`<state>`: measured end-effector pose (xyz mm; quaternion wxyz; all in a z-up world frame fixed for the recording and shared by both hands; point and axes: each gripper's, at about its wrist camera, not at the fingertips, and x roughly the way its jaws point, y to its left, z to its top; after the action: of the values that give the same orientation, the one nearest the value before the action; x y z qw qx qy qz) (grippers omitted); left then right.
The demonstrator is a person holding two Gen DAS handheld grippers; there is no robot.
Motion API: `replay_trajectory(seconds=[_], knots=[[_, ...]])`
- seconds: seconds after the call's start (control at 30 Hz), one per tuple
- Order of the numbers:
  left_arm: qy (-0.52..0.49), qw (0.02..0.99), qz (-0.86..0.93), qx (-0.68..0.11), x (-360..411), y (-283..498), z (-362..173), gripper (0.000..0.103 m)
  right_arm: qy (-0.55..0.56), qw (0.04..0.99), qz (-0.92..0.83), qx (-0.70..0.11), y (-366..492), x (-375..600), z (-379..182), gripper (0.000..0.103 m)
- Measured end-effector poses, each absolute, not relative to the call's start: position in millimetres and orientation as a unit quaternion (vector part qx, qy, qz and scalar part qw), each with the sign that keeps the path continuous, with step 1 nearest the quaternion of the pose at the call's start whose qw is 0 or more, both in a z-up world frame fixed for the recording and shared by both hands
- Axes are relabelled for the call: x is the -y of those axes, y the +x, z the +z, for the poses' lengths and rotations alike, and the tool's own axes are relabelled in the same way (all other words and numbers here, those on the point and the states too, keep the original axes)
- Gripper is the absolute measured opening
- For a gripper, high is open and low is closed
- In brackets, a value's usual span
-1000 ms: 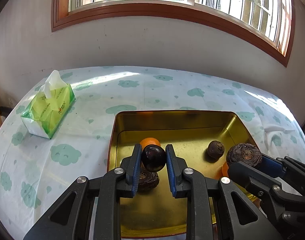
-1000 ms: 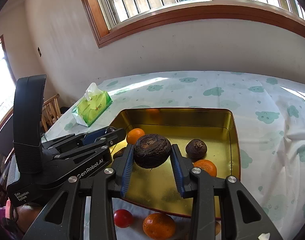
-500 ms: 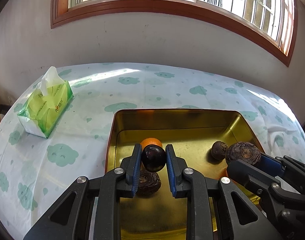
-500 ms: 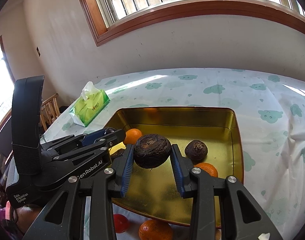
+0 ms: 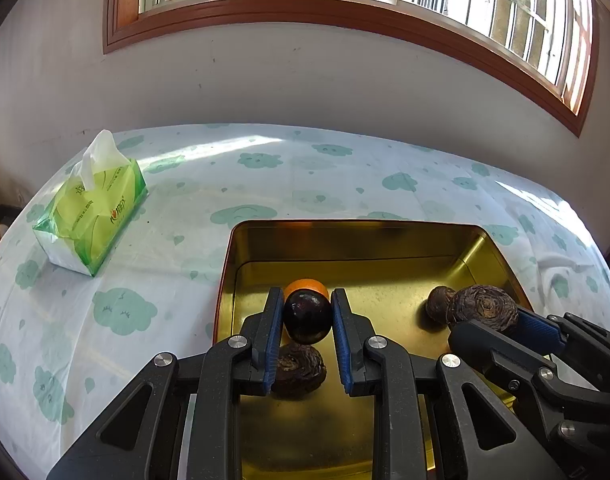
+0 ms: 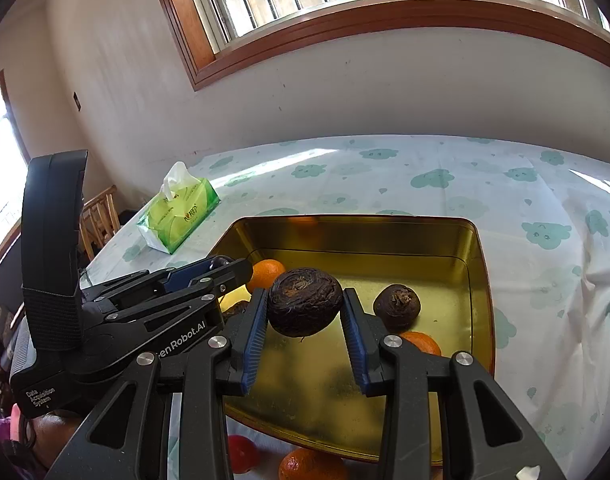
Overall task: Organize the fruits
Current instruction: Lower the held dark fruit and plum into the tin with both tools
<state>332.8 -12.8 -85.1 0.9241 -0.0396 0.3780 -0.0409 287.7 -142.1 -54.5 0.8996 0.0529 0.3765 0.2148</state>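
My left gripper (image 5: 307,316) is shut on a smooth dark plum (image 5: 307,317) and holds it above the left part of the gold tray (image 5: 345,230). My right gripper (image 6: 304,302) is shut on a large wrinkled dark-brown fruit (image 6: 304,301) above the tray's middle (image 6: 479,264). In the tray lie an orange (image 5: 307,285), a wrinkled brown fruit (image 5: 299,368) under the plum, and a smaller brown fruit (image 6: 397,306) beside another orange (image 6: 421,342). The right gripper also shows in the left wrist view (image 5: 485,310).
A green tissue pack (image 5: 93,212) lies on the cloud-print tablecloth (image 5: 153,280) left of the tray. A red fruit (image 6: 243,454) and an orange (image 6: 311,466) lie on the cloth in front of the tray. A wooden chair (image 6: 99,220) stands at the table's left.
Both grippers have moved slightly forward over the tray, each still holding its fruit. The fruits in the tray have not moved.
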Motion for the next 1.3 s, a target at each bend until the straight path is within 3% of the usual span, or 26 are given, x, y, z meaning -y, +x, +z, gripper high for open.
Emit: replay_trajectory(seconds=[1.3], knots=[[-0.046, 0.92, -0.038, -0.386, 7.1, 341.9, -91.7, 0.024, 0.051, 0.896, 0.217, -0.383, 295.5, 135.7, -59.6, 0.035]])
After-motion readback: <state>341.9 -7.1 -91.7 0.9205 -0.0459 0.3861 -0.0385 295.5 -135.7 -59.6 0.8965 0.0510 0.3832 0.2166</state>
